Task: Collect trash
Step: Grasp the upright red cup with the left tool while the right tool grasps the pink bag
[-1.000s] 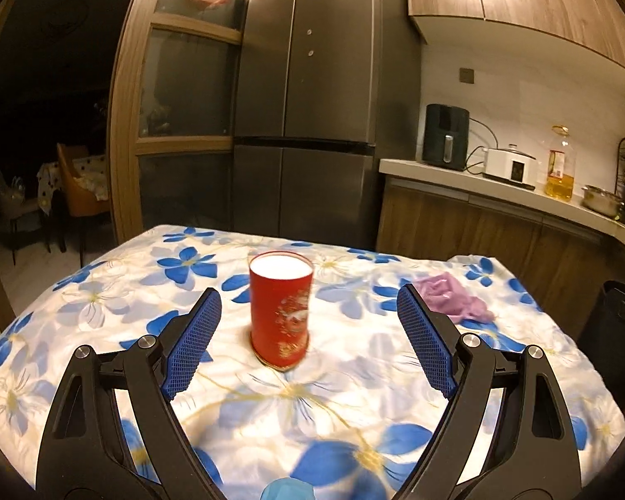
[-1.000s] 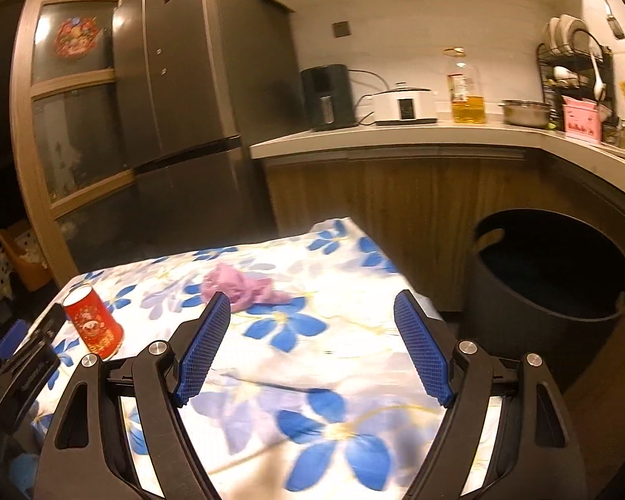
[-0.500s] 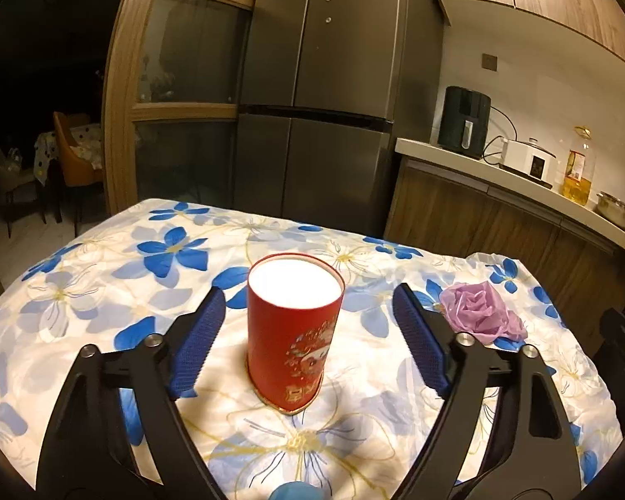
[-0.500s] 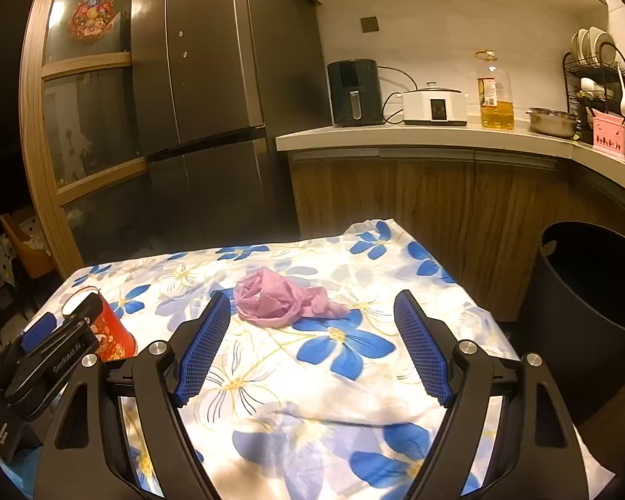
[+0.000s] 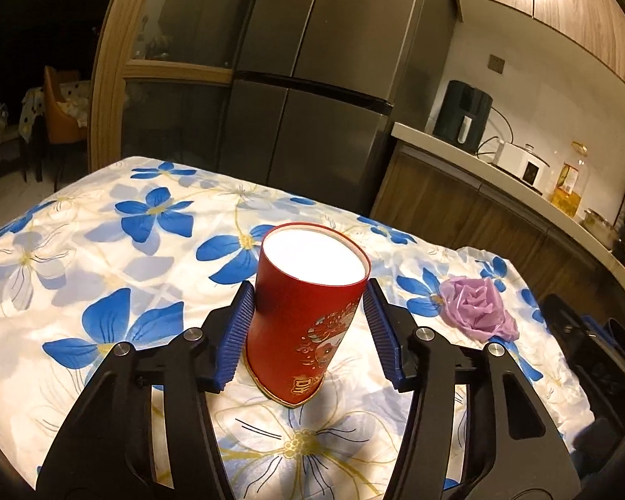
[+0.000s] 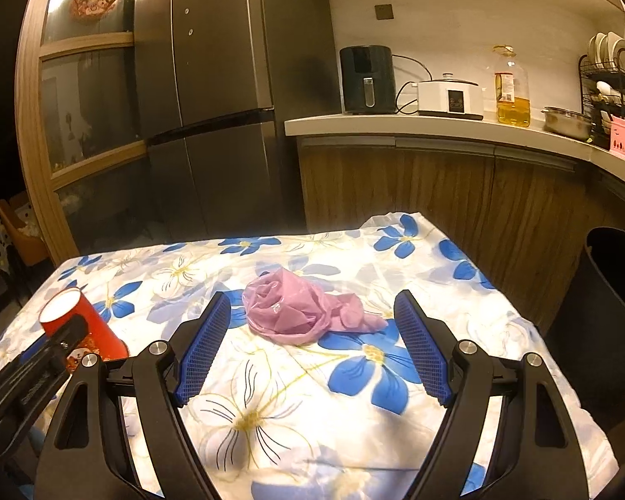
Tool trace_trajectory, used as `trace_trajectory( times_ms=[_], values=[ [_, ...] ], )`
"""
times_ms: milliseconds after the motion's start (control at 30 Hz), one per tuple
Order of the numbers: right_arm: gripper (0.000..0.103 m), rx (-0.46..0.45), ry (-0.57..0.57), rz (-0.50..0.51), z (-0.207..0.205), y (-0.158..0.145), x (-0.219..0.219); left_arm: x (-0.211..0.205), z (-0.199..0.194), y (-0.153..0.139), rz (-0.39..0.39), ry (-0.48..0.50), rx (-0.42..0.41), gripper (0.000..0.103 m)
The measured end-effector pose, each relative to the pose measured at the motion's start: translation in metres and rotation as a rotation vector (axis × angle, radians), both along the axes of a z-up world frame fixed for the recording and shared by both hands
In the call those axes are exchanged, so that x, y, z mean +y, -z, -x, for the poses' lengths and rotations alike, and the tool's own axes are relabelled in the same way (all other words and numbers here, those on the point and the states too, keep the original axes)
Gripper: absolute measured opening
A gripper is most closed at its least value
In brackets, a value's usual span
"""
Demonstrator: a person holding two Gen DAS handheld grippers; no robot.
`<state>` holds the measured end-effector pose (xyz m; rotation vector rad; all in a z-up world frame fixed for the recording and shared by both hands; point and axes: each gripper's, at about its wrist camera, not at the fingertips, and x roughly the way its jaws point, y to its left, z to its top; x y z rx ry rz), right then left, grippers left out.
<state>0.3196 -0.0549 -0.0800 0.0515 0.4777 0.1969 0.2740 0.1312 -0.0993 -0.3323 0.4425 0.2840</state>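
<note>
A red paper cup [image 5: 308, 316] with gold print stands upright on the flowered tablecloth [image 5: 104, 258]. My left gripper [image 5: 308, 296] has a blue pad on each side of the cup; the left pad touches it, the right pad stands a small gap off. The cup also shows in the right wrist view [image 6: 83, 325], partly behind the left gripper. A crumpled purple plastic bag [image 6: 300, 312] lies just ahead of my right gripper [image 6: 312, 308], which is open and empty. The bag also shows in the left wrist view [image 5: 477, 310].
A dark trash bin [image 6: 608, 316] stands on the floor off the table's right edge. A grey fridge [image 6: 229, 96] stands behind the table. A kitchen counter [image 6: 437, 125] carries an air fryer, a cooker and an oil bottle.
My left gripper has moved forward around the red cup and its jaws have narrowed onto it. My right gripper has moved closer to the purple bag, still wide open.
</note>
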Motion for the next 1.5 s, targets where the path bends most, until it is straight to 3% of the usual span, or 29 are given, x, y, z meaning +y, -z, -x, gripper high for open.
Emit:
trace_trajectory(
  times_ms=[267,533,633,1000,1100,1300,1500],
  values=[
    [0.075,0.036,0.018,-0.002,-0.023,0.013,0.008,0.005,0.017,0.000,0.031,-0.014,-0.077,0.052],
    [0.067,0.105,0.038,0.007,-0.052,0.028,0.025,0.010,0.021,0.003,0.064,-0.014,-0.086,0.052],
    [0.061,0.121,0.038,0.029,-0.056,0.034,0.031,0.007,0.022,0.003,0.054,-0.005,-0.091,0.052],
    [0.020,0.175,0.040,0.054,-0.065,0.045,0.035,0.005,0.023,0.004,0.046,0.005,-0.093,0.052],
    [0.013,0.169,0.040,0.047,-0.064,0.044,0.034,0.006,0.023,0.003,0.044,0.007,-0.093,0.052],
    [0.005,0.142,0.047,0.022,-0.059,0.037,0.029,0.005,0.022,0.003,0.039,0.008,-0.090,0.052],
    [0.004,0.079,0.028,0.015,-0.040,0.018,0.025,0.005,0.022,0.003,0.039,0.007,-0.091,0.052]
  ],
)
